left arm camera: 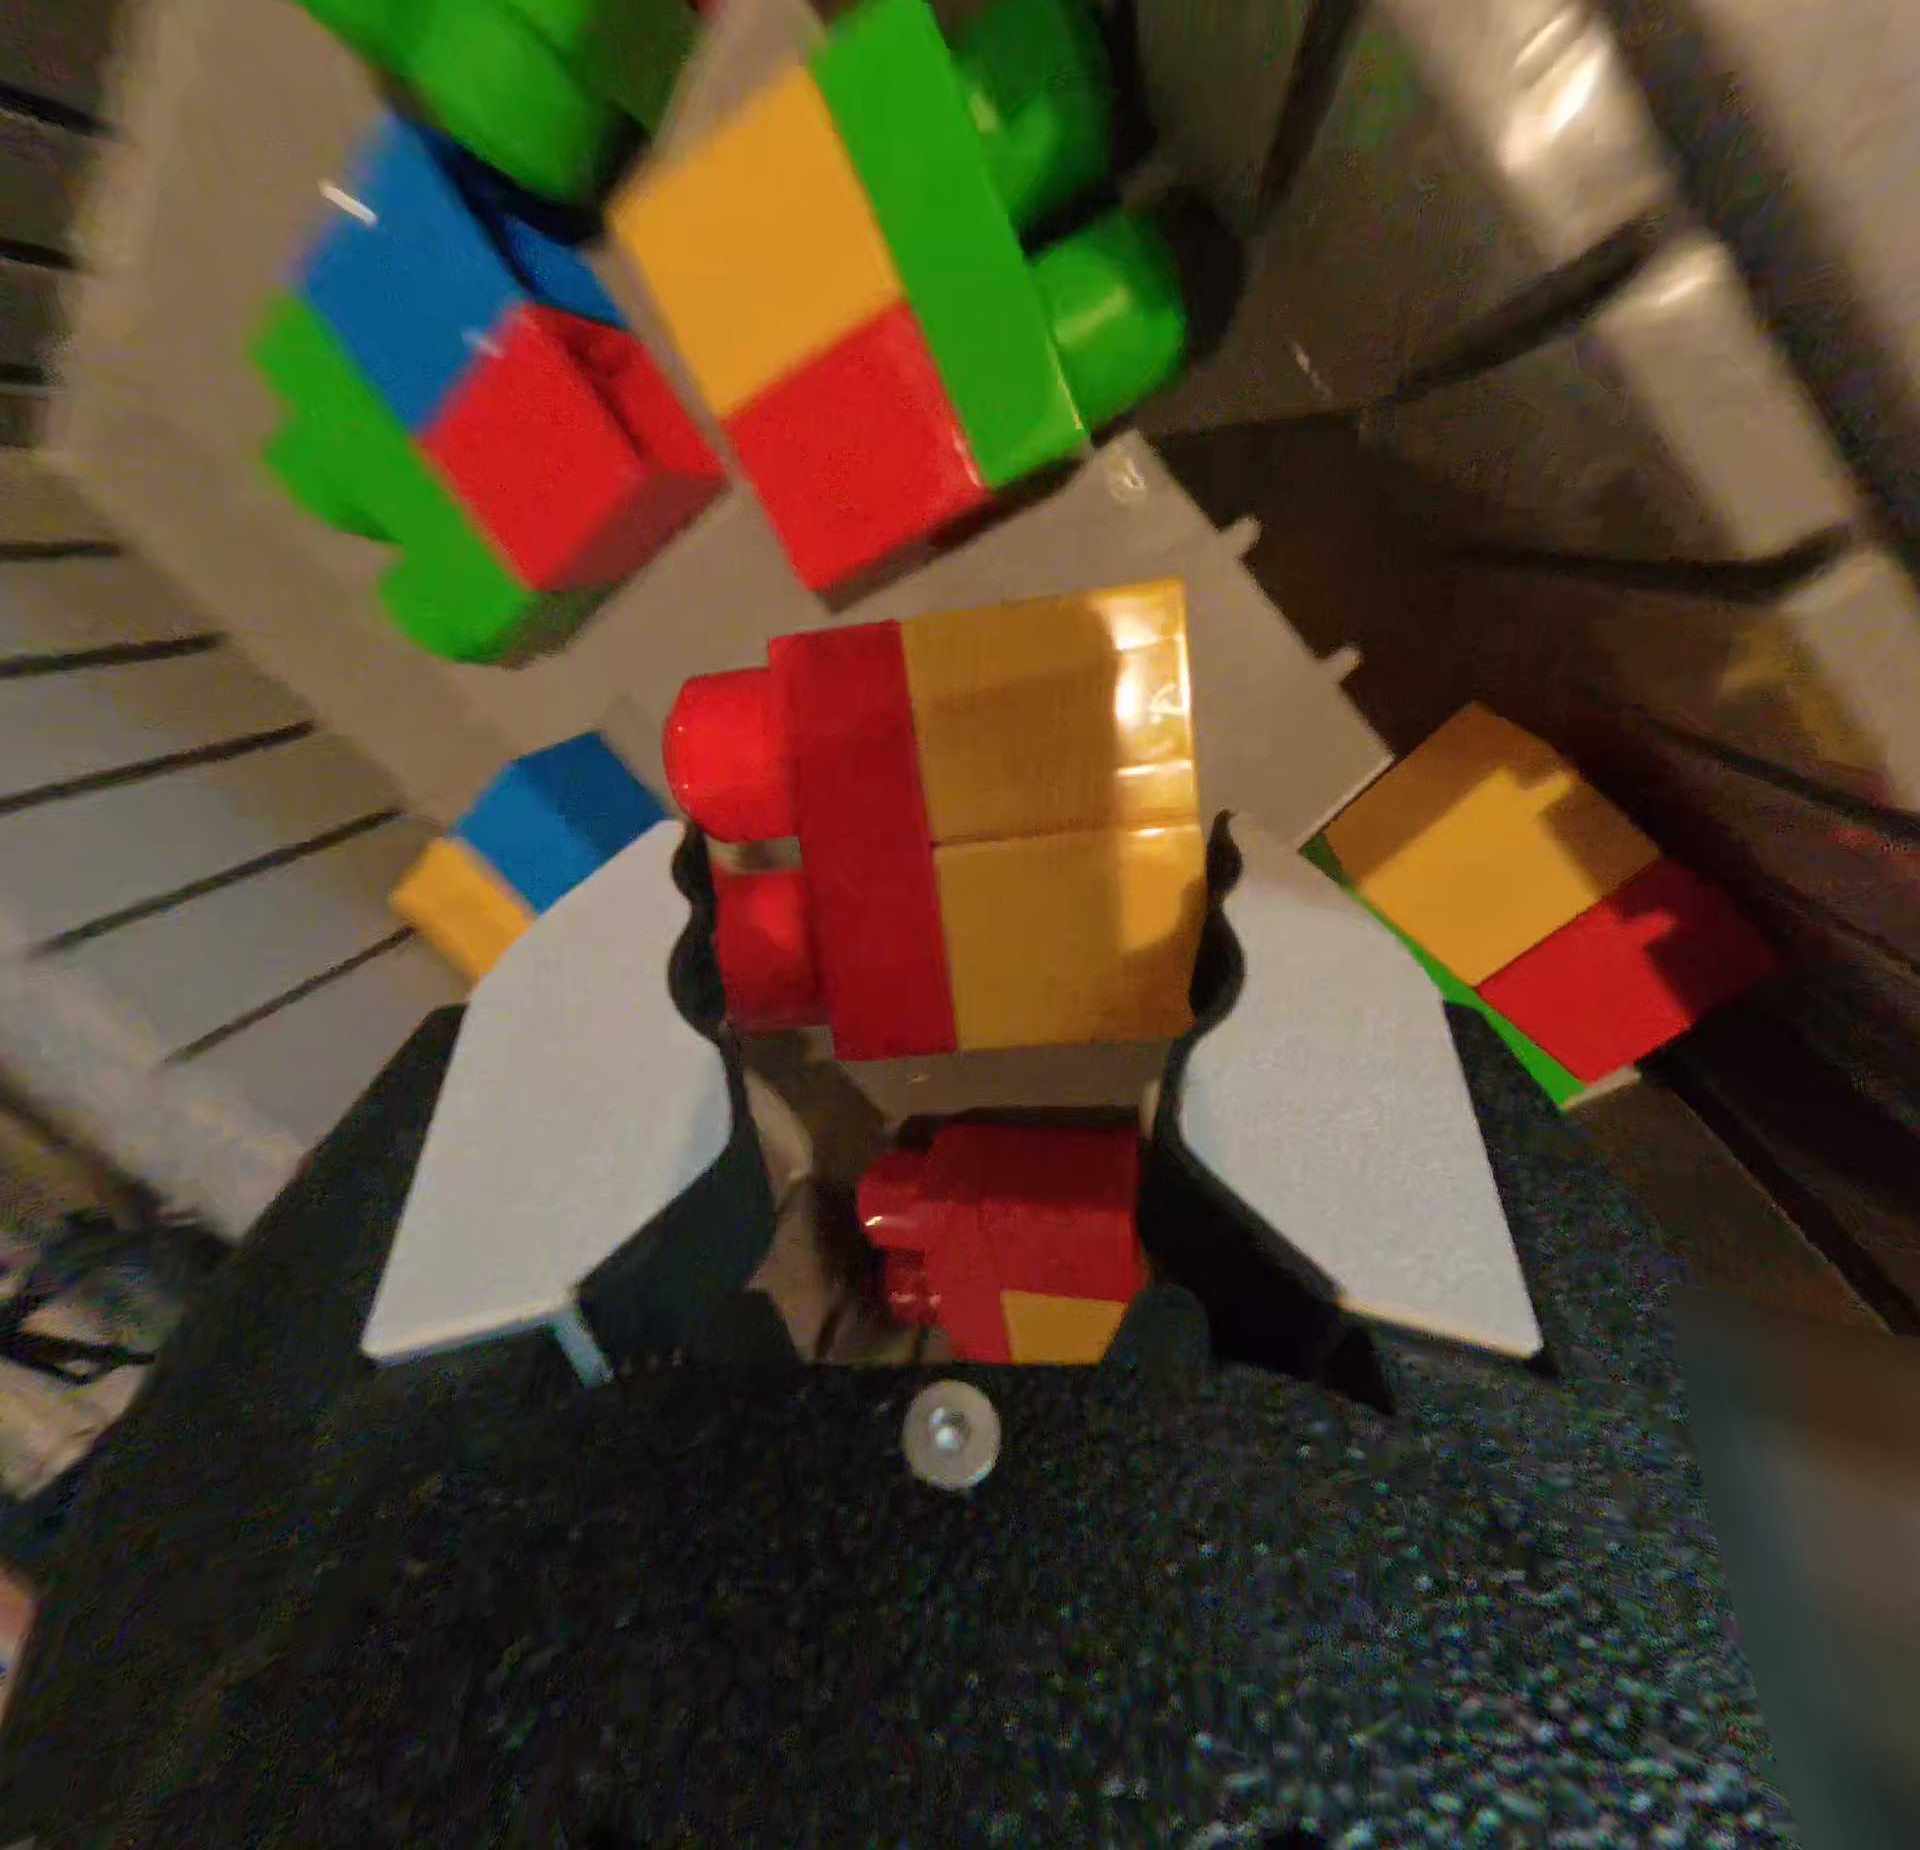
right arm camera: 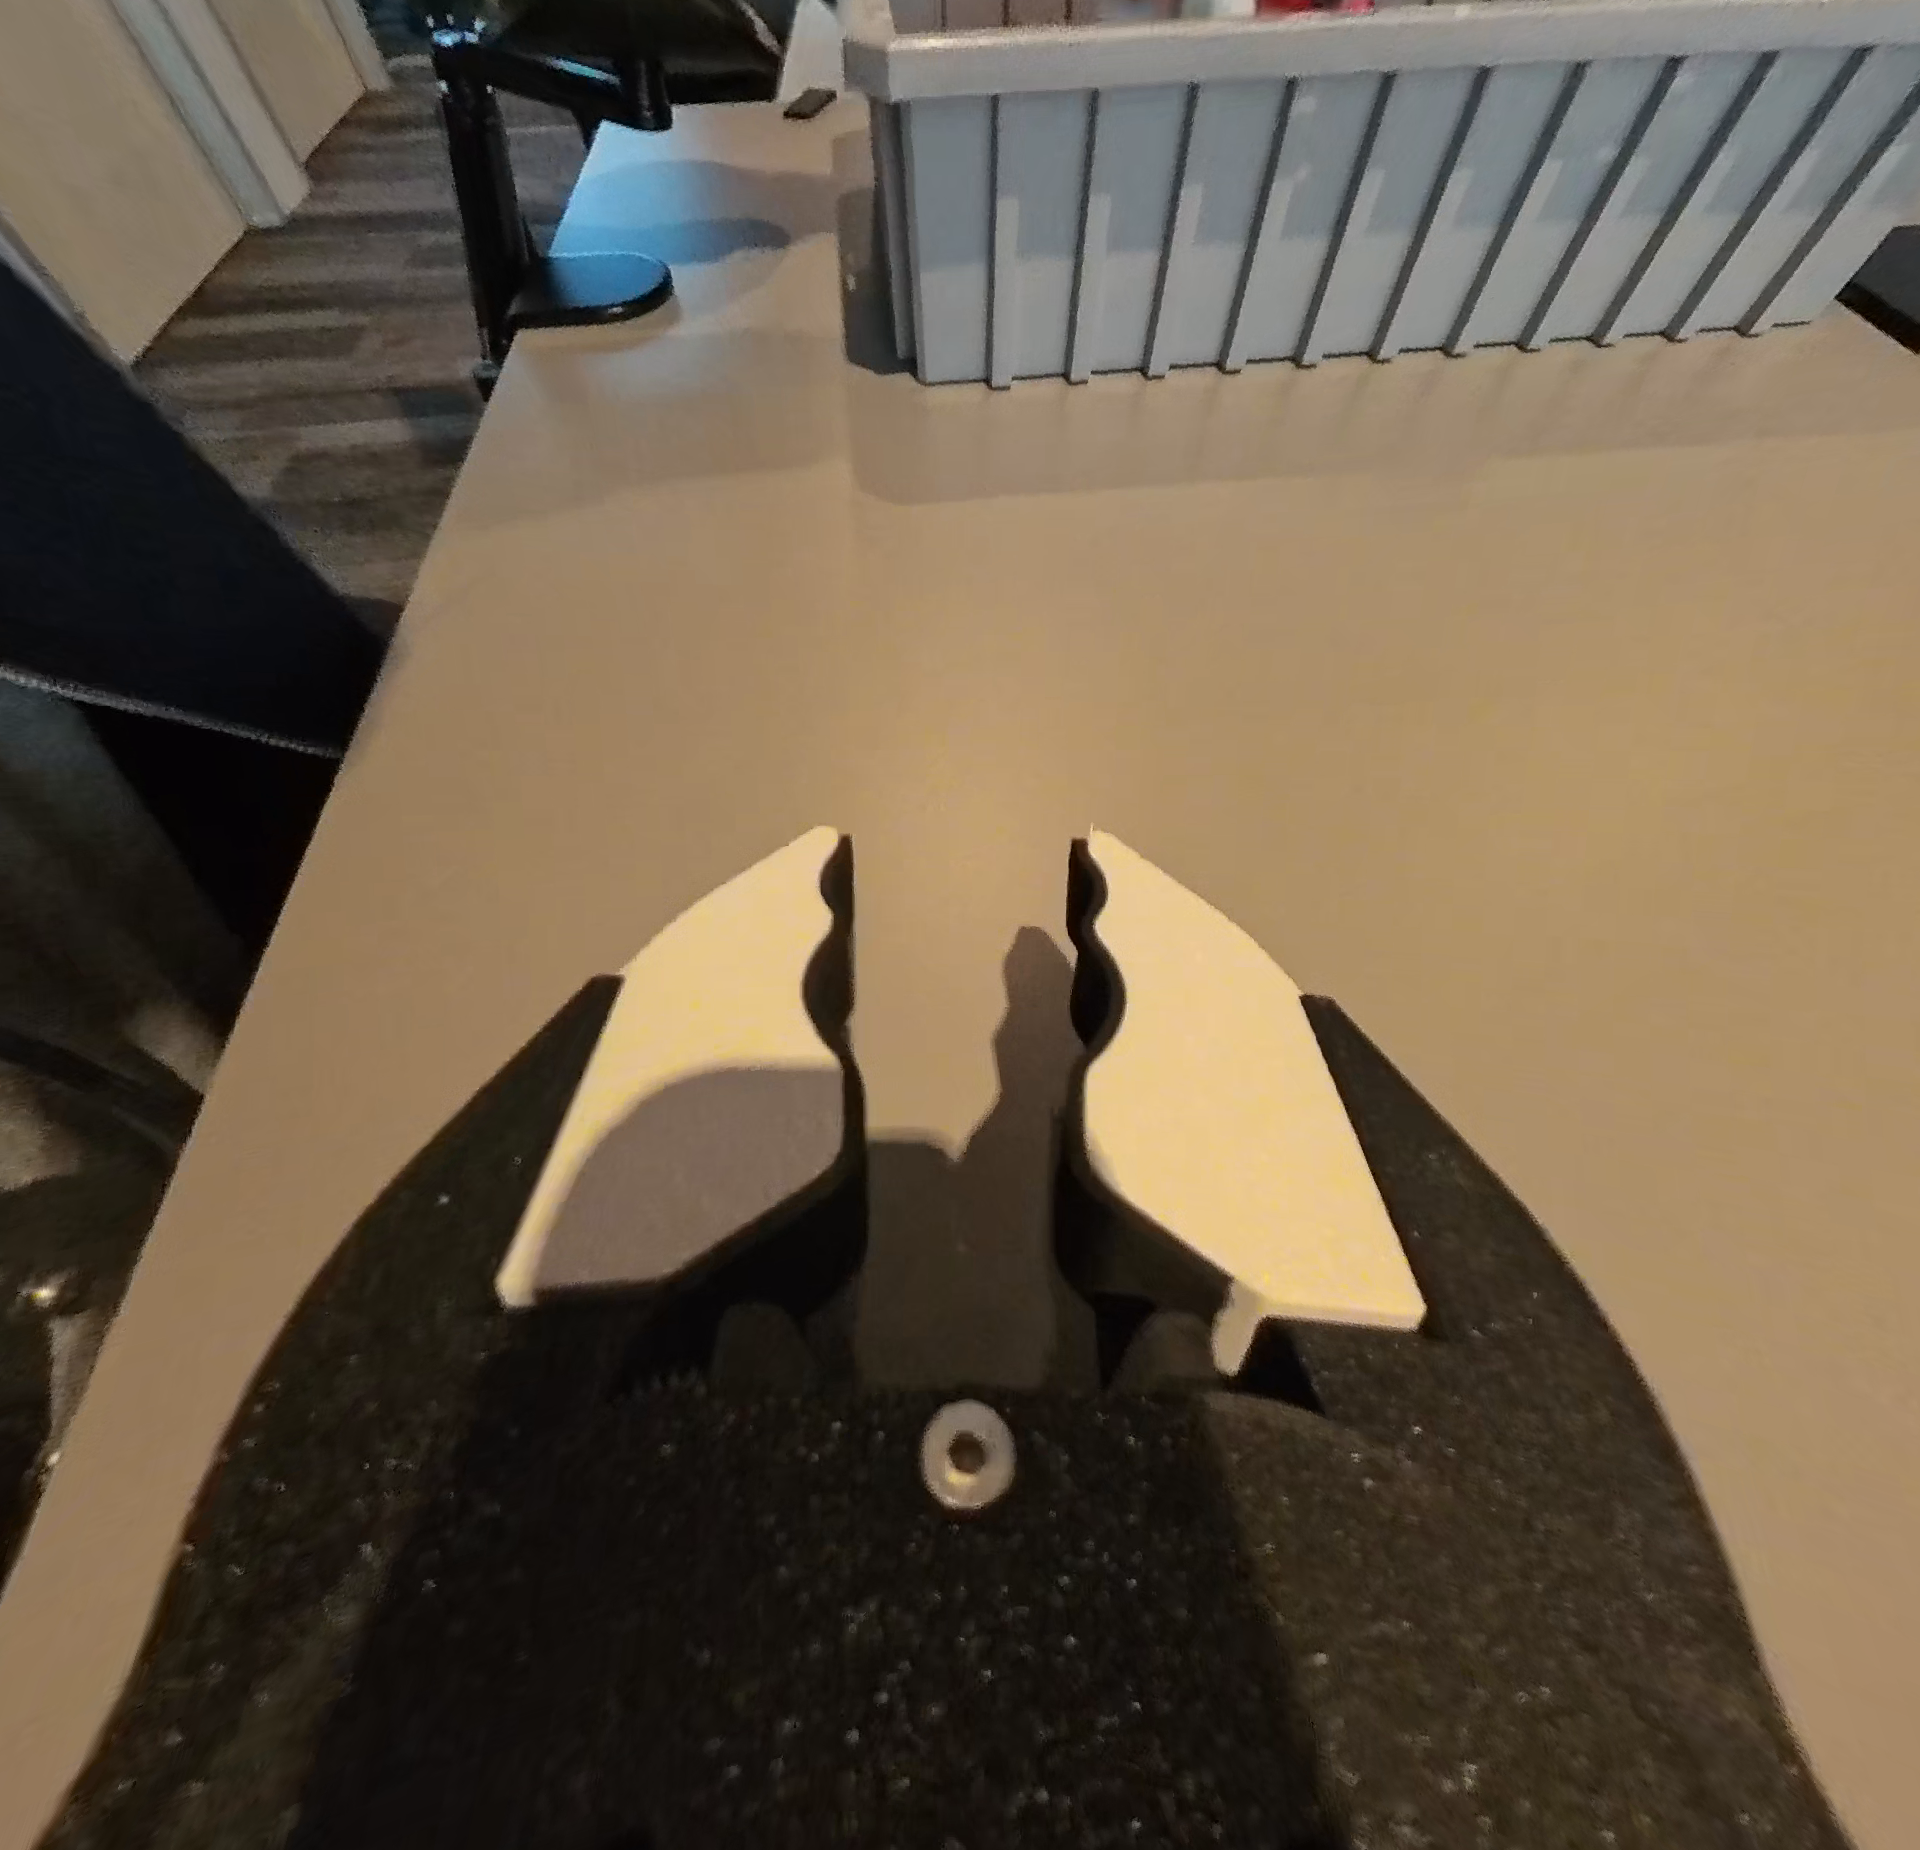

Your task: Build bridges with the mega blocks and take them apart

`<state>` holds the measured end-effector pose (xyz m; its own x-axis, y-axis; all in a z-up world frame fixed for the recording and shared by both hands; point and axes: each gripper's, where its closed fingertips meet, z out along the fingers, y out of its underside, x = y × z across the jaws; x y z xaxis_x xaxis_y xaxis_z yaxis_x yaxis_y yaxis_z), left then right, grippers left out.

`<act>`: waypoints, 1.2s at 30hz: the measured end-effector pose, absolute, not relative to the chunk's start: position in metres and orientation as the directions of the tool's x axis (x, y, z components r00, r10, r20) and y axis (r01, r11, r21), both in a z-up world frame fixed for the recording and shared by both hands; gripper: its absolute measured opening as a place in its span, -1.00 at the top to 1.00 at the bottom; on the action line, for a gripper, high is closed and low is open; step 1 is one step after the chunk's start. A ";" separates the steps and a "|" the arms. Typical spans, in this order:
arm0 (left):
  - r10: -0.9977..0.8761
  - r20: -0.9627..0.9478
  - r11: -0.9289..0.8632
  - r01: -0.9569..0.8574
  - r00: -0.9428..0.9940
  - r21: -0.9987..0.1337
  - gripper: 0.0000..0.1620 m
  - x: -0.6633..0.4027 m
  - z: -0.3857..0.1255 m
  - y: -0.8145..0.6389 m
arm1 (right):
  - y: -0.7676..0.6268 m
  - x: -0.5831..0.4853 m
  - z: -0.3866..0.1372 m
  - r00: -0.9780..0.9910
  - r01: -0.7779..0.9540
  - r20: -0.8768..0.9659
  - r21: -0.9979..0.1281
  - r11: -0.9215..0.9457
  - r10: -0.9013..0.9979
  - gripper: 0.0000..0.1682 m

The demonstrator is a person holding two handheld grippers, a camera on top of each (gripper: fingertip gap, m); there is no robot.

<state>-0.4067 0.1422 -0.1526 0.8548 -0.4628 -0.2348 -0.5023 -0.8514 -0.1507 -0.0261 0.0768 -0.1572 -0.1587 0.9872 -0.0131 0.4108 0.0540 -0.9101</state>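
Clamped between the fingers of the left hand-held gripper (left arm camera: 956, 927): a small bridge piece (left arm camera: 997, 834) of one long red block with two yellow blocks stacked against it, red studs pointing left in the left wrist view. Held above the floor of a grey bin (left arm camera: 1226, 605), tilted in frame and slightly blurred. Mirrored in the shiny plate between the fingers, a smaller red-and-yellow reflection.

Lying in the bin around it, several other assemblies. Just beyond, a yellow and red pair capped by a long green block (left arm camera: 862, 325). Left of that, a blue, red and green cluster (left arm camera: 457, 398). At top left, more green blocks (left arm camera: 488, 44), blurred. Lower left, beside the gripper's left finger, a blue and yellow pair (left arm camera: 520, 865). Right, against the bin's ribbed wall, a yellow and red pair on a green piece (left arm camera: 1527, 896).

No brand marks, labels or readable writing on any block, the bin or either gripper.

Right hand-held gripper (right arm camera: 961, 844) poised over the bare tan bench (right arm camera: 1143, 605), fingers apart with nothing between them. Farther back on the bench, the grey ribbed bin (right arm camera: 1351, 221) seen from outside. At the far left corner, a black clamp stand (right arm camera: 540, 190) fixed at the bench edge.
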 end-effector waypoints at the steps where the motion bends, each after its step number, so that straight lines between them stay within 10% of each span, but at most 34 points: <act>1: -0.454 -0.309 -0.829 -0.523 0.836 -0.197 -0.09 -0.405 -0.132 0.146 | 0.078 -0.026 -0.156 -0.150 0.403 -0.028 -0.915 0.036 0.988 0.53; 7: -0.374 -0.660 -0.436 -0.752 0.651 -0.494 -0.09 -0.286 -0.001 0.167 | 0.092 -0.026 -0.144 -0.104 0.372 -0.159 -0.922 -0.109 0.982 0.48; 15: -0.059 -0.899 0.187 -0.880 0.434 -0.437 -0.08 -0.082 0.001 0.205 | 0.166 -0.003 -0.041 -0.015 0.060 -0.463 -0.885 -0.461 0.886 0.14; 26: -0.188 -0.919 0.384 -0.836 0.346 -0.393 -0.08 -0.018 -0.083 0.216 | 0.193 -0.020 -0.086 0.108 0.237 -0.341 -0.903 -0.357 0.934 0.21; 28: -0.267 -0.888 0.397 -0.797 0.374 -0.455 -0.08 -0.013 -0.092 0.214 | 0.195 -0.021 -0.093 0.116 0.233 -0.311 -0.915 -0.330 0.943 0.56; 36: -0.618 -0.538 0.308 -0.453 0.573 -0.836 -0.09 -0.026 -0.091 0.201 | 0.202 -0.019 -0.093 0.086 0.108 -0.316 -0.940 -0.324 0.945 0.57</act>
<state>-0.0261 0.2014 -0.0915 0.5733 -0.6177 -0.5383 -0.4535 0.3080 -0.8364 -0.0185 0.2020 -0.0928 0.0858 0.9450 -0.3156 0.1084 -0.3238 -0.9399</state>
